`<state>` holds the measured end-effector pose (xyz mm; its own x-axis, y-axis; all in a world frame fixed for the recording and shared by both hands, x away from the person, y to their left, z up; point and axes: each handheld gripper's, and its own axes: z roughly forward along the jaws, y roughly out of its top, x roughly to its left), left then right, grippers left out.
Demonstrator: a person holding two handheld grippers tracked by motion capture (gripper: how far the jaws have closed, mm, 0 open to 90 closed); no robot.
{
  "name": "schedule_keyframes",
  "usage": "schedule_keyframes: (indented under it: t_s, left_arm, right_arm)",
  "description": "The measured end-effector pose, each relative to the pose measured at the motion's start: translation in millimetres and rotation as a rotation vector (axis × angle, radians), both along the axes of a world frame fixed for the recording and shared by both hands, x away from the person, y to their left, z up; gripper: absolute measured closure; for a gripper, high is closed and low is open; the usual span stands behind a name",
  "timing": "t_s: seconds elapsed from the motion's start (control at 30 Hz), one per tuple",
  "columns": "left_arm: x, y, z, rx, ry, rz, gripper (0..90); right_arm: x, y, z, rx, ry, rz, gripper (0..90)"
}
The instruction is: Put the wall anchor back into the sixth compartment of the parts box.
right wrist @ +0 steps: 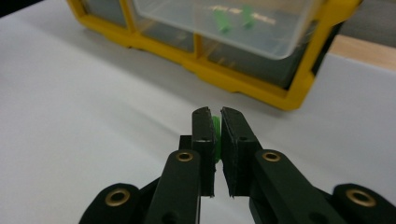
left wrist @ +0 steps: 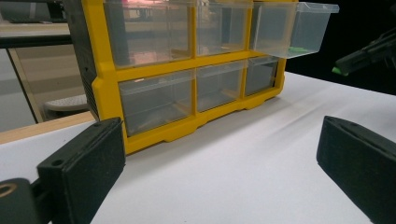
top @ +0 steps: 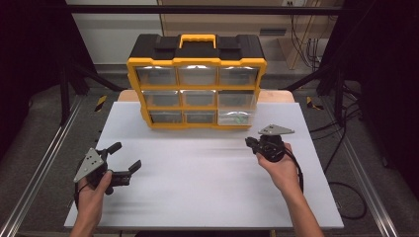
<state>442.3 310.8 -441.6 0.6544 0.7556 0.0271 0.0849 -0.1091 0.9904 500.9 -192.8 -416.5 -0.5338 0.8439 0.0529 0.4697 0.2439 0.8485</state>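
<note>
We see a white bench carrying a yellow organizer; its lower right drawer stands pulled out with green pieces inside. Our left gripper rests near the bench's left edge, fingers wide apart. Our right gripper, just short of the drawer, has its fingers clamped on a green piece: thin, small, bright. We judge it could slip and drop, since little of it is gripped.

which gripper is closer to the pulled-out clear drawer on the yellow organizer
Right. The right gripper, pinching a small green piece, sits just in front of the open drawer. The left gripper is far off toward the table's near left corner.
</note>
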Motion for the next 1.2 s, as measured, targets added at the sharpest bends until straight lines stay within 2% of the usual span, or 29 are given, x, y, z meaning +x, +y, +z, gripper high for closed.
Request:
schedule_keyframes:
  t_s: [0.17,0.27,0.5,0.77,1.03,1.2]
  left_arm:
    - [0.0,-0.1,0.0,0.001,0.000,0.000,1.4]
    - [-0.2,-0.3,0.0,0.004,0.000,0.000,1.4]
    - [-0.3,-0.1,0.0,0.003,0.001,0.000,1.3]
    - [-0.3,0.2,-0.2,-0.004,0.001,0.003,1.3]
    - [-0.6,1.4,-1.2,-0.004,0.005,0.003,1.3]
    - [-0.9,0.8,-0.2,-0.010,0.001,0.004,1.3]
  right_arm:
    - [-1.4,-17.0,20.1,0.028,-0.045,-0.034,84.4]
    - [-0.2,-23.9,34.4,0.027,-0.071,-0.048,84.4]
    - [1.7,-28.4,66.6,0.033,-0.140,-0.063,84.5]
    - [10.0,-21.1,101.5,0.025,-0.194,-0.056,84.5]
    - [20.5,-4.0,121.0,0.016,-0.203,-0.021,84.5]
    - [30.4,8.6,129.8,0.017,-0.191,-0.001,84.4]
